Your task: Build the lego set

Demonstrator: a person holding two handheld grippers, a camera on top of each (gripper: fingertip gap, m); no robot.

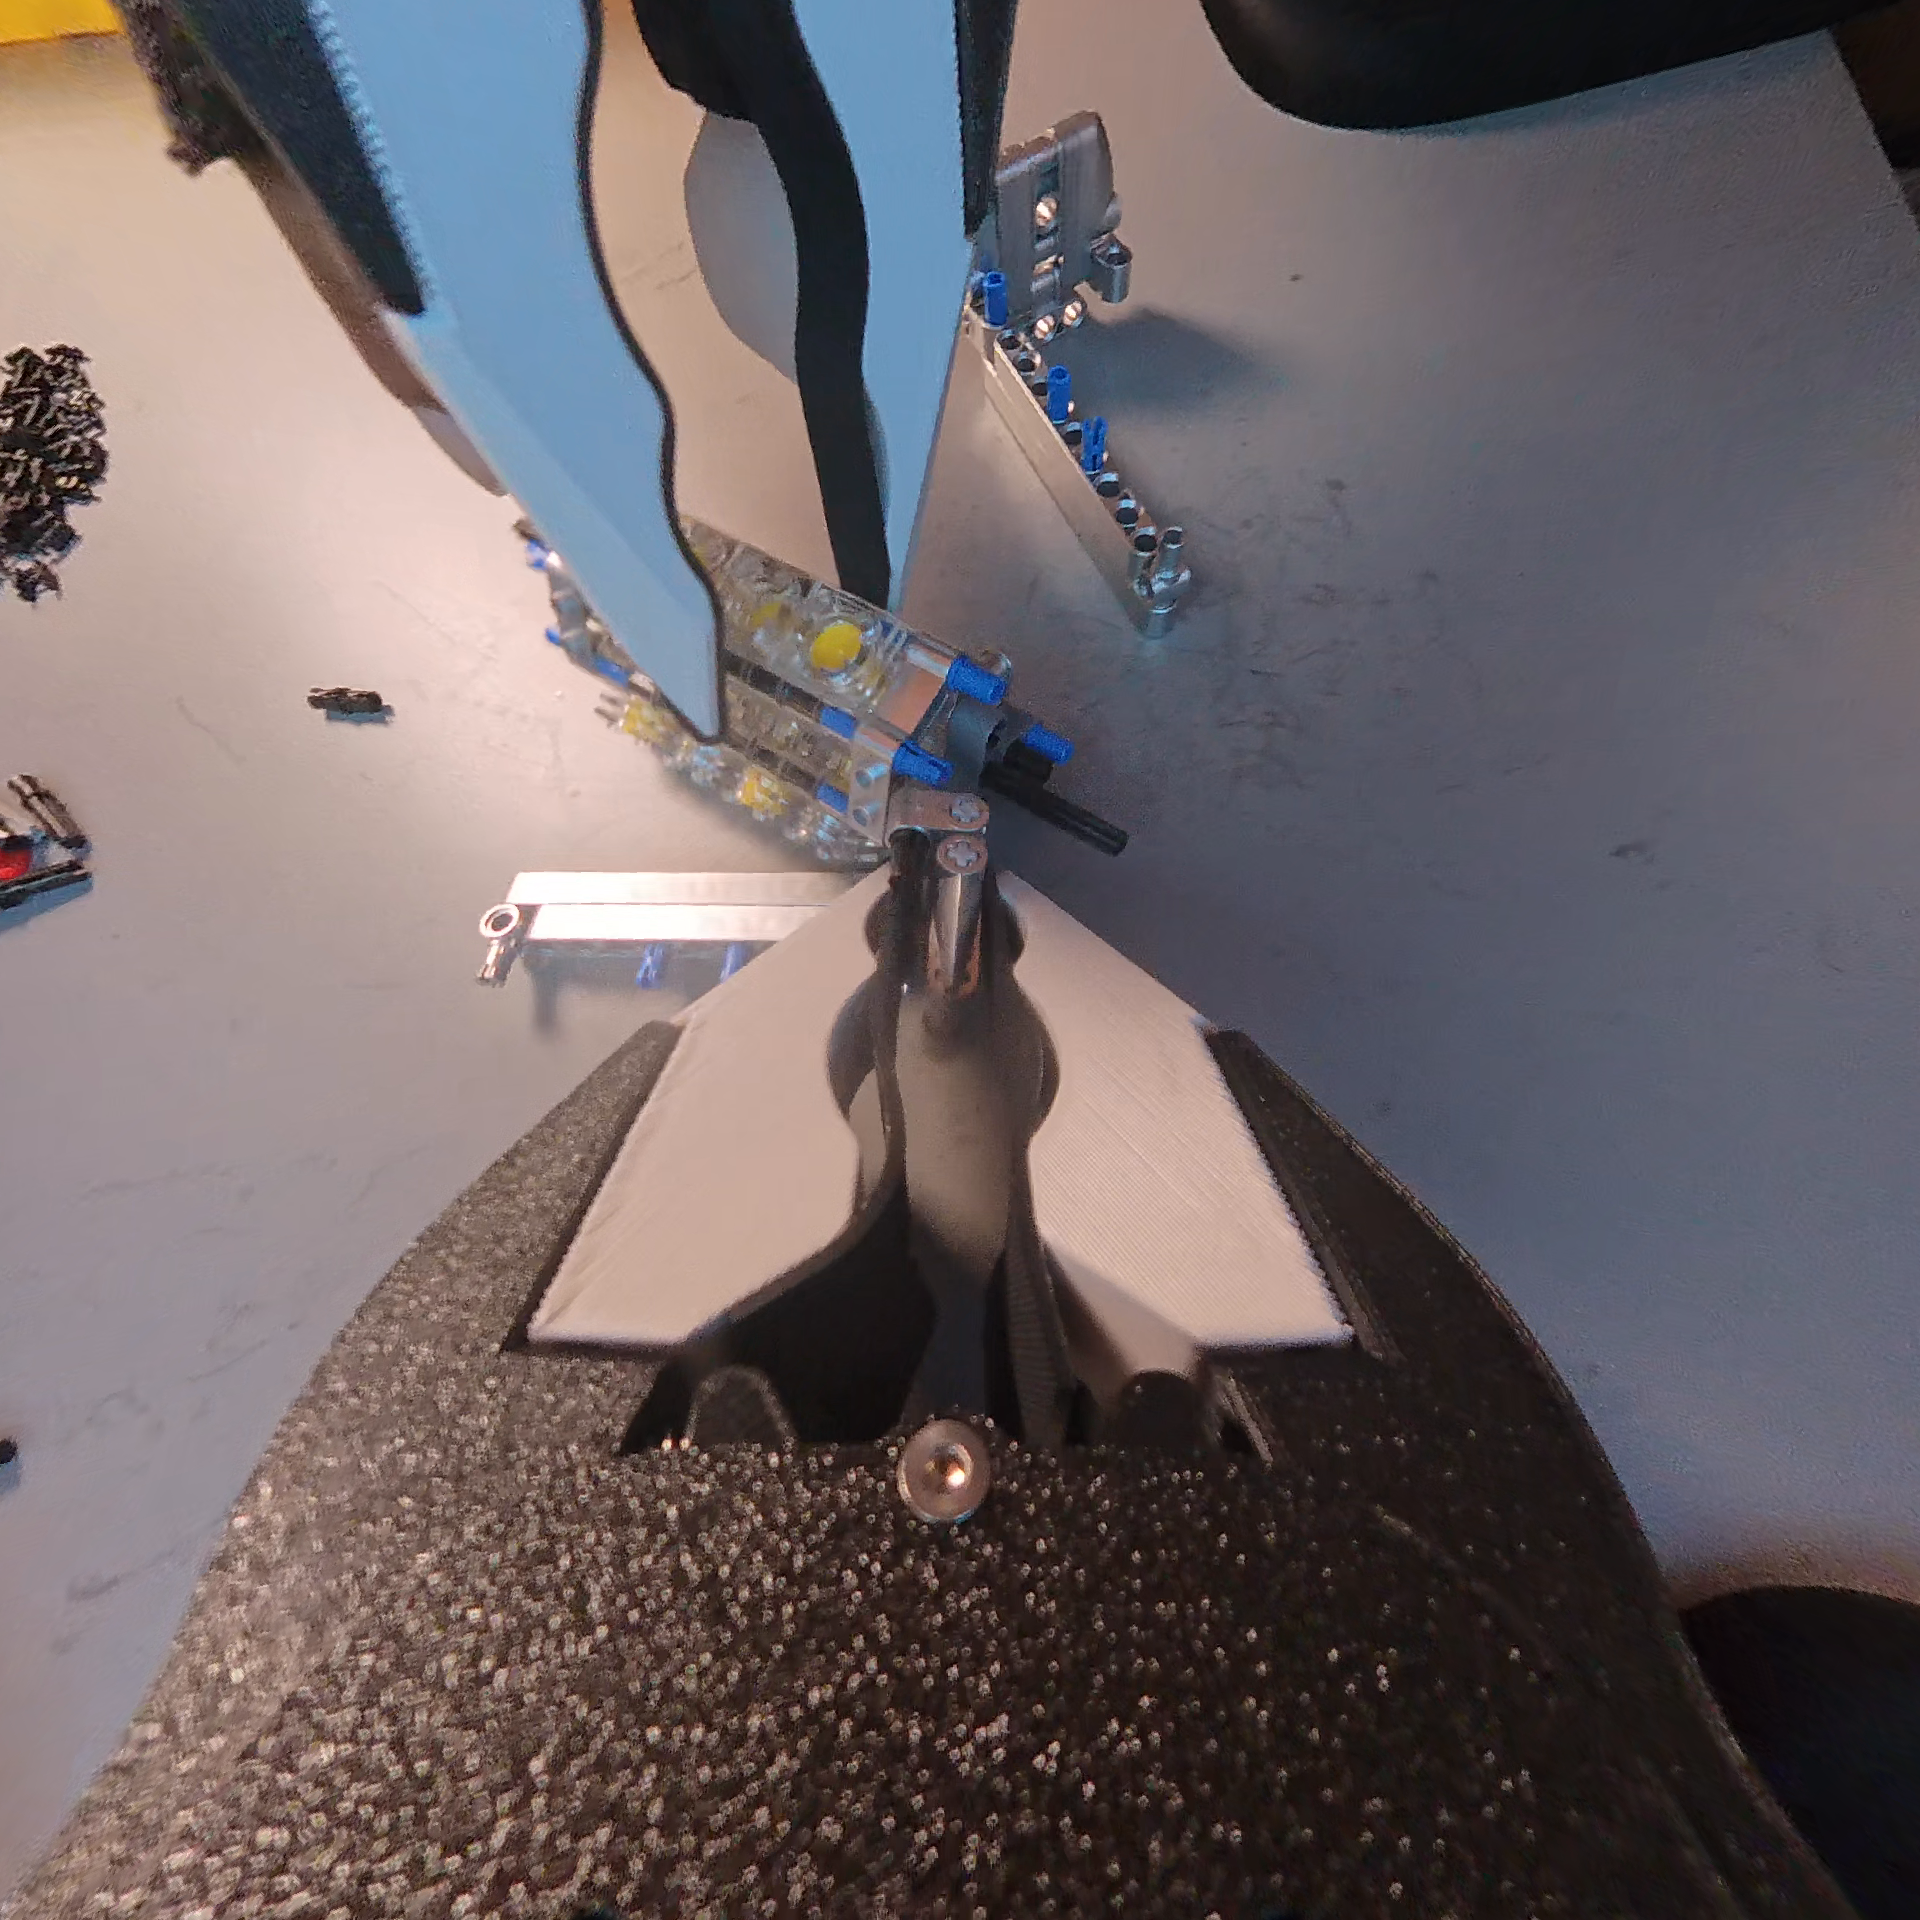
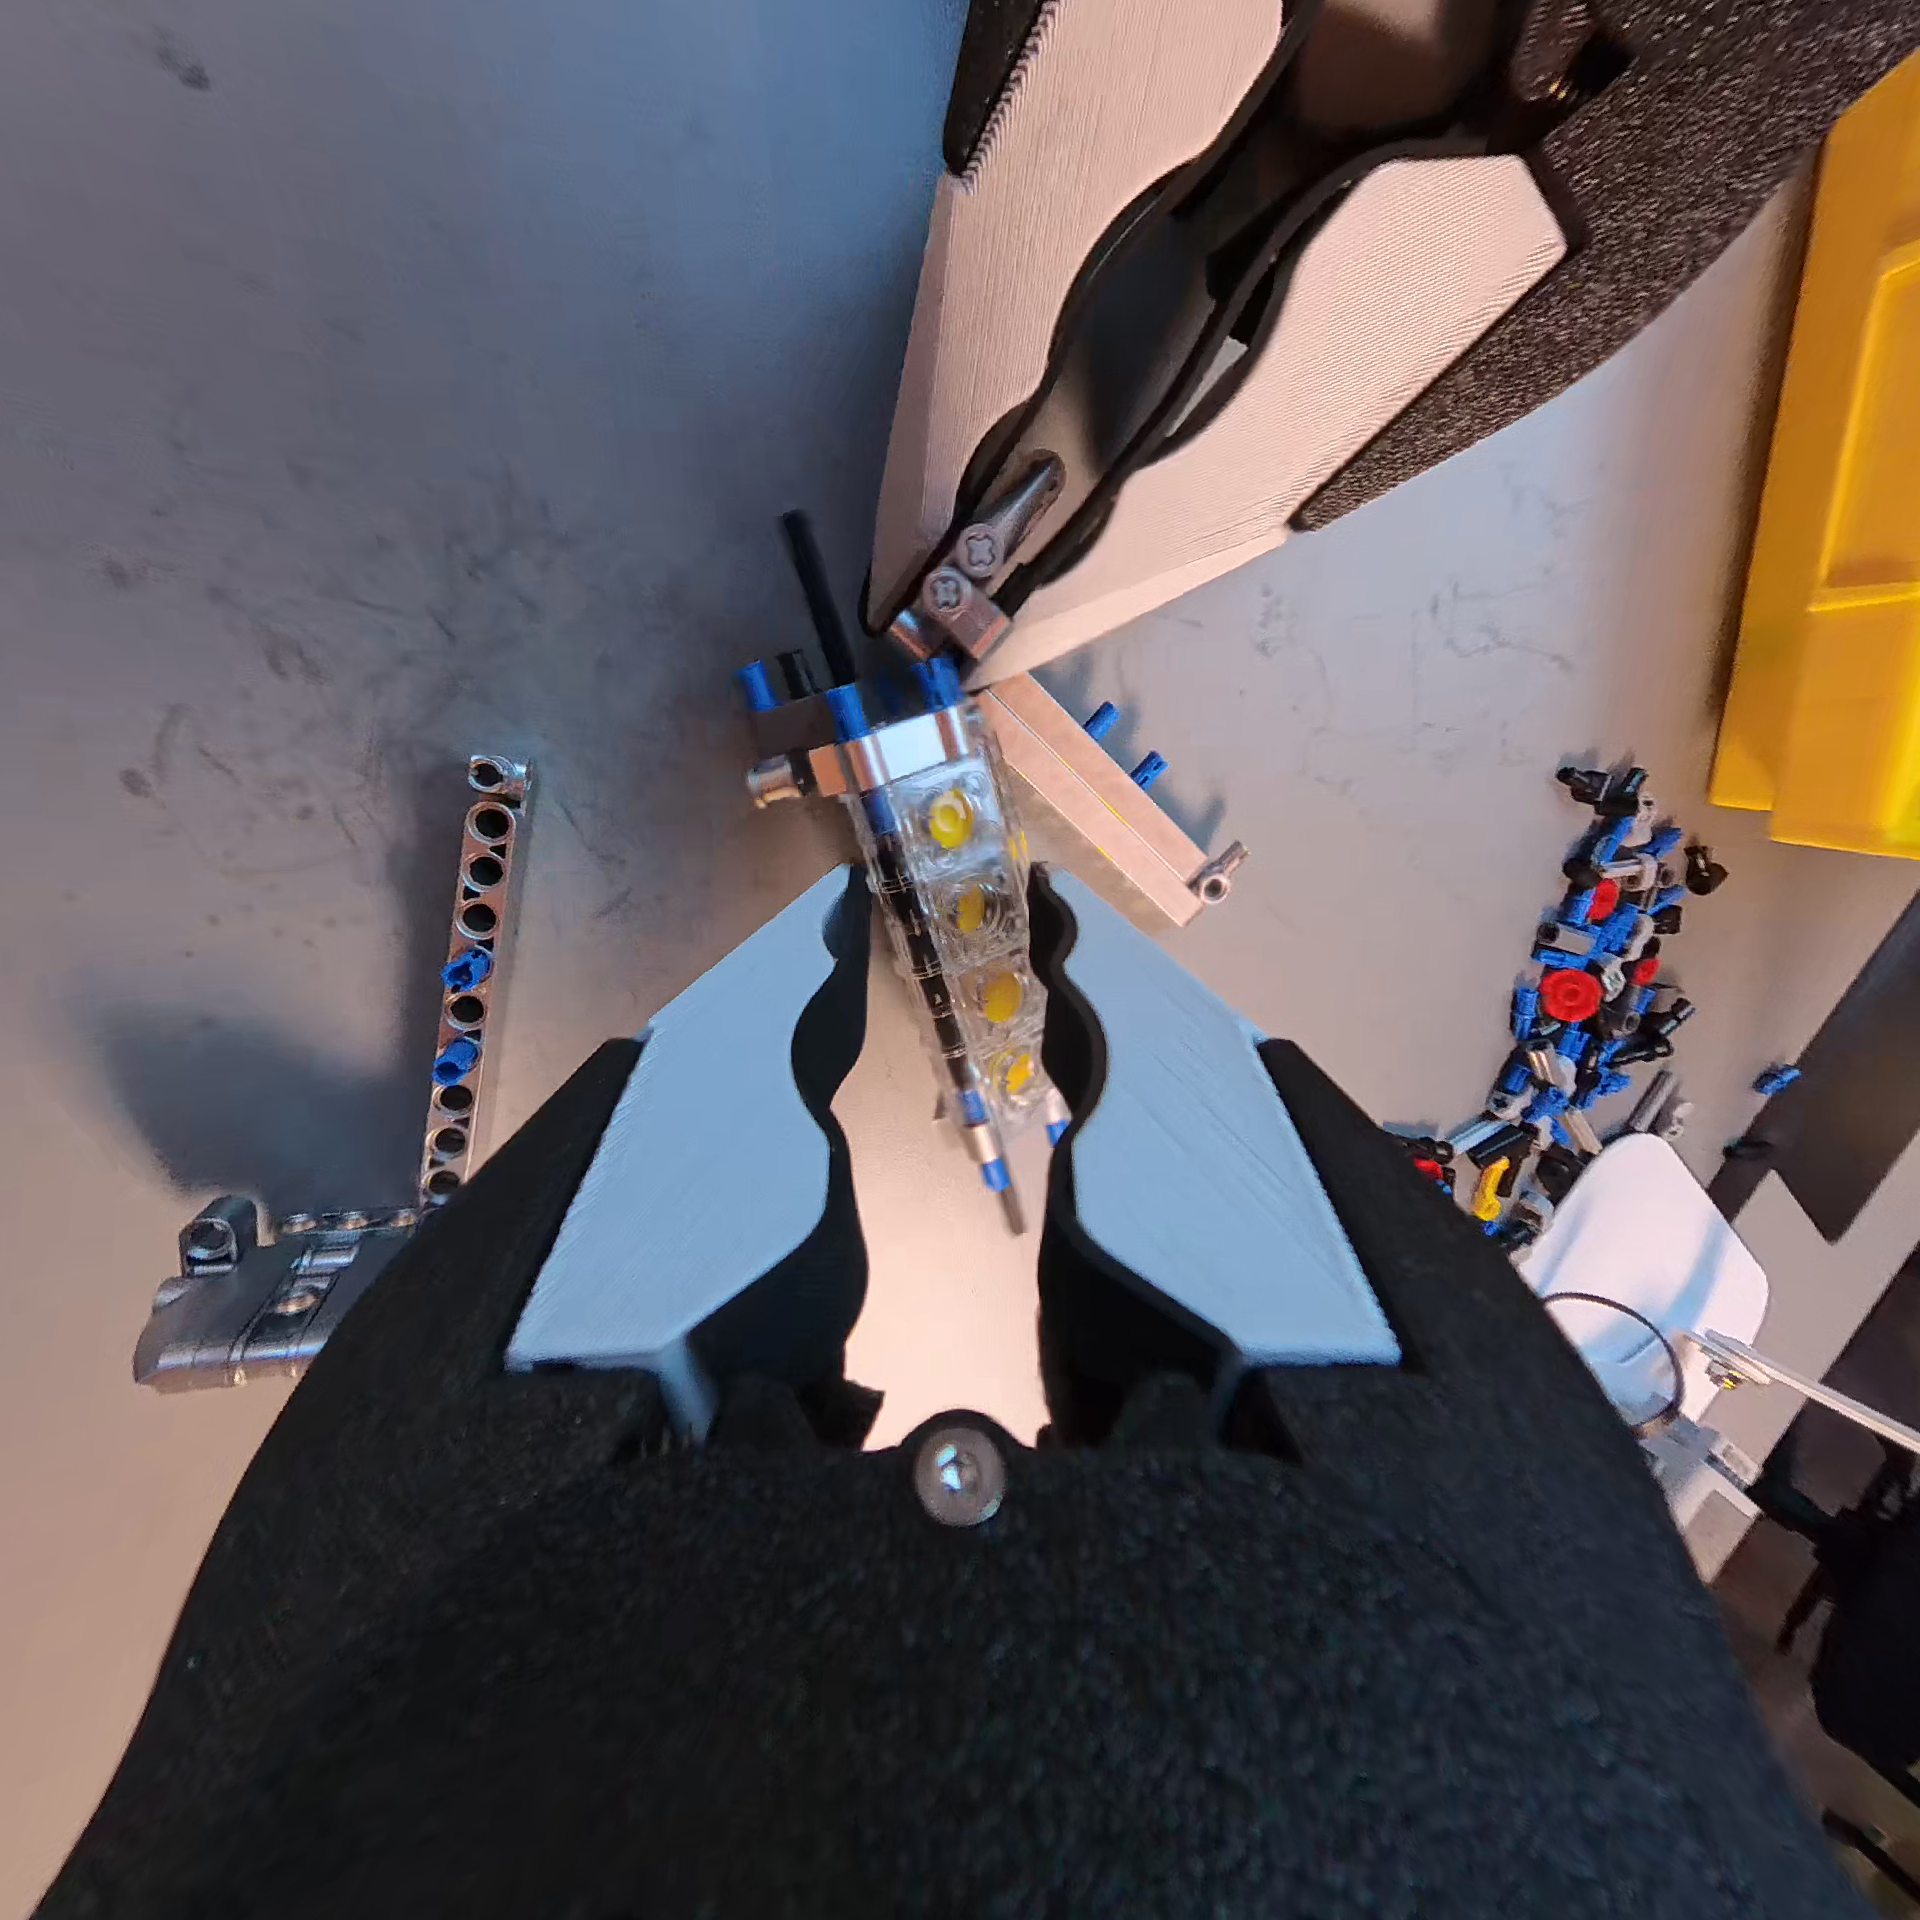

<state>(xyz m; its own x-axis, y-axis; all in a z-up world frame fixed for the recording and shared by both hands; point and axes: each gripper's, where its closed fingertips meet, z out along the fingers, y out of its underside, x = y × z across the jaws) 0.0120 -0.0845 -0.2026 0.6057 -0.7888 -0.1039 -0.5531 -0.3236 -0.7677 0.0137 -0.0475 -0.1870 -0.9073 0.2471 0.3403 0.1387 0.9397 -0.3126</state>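
Left gripper [image 1: 940,914] is pinched tight on a small chrome connector [image 1: 951,831], pressed against the end of the clear beam assembly [image 2: 961,914], which the right gripper [image 2: 951,914] clamps just above the table [image 2: 312,416]. I'd keep both square and push straight.

tongs [image 2: 951,894] 2 | chrome holed beams [image 2: 473,977] 2 | yellow bin [image 2: 1829,582] 1

We saw the right tool [image 2: 951,914] with its jaws closed around a clear beam assembly [image 2: 961,914] with yellow discs and blue pins. Beyond the assembly, the left tool [image 2: 940,613] pinched a small silver connector [image 2: 966,592]. Left of the assembly, a chrome holed beam [image 2: 473,966] lay on the counter [image 2: 312,416].
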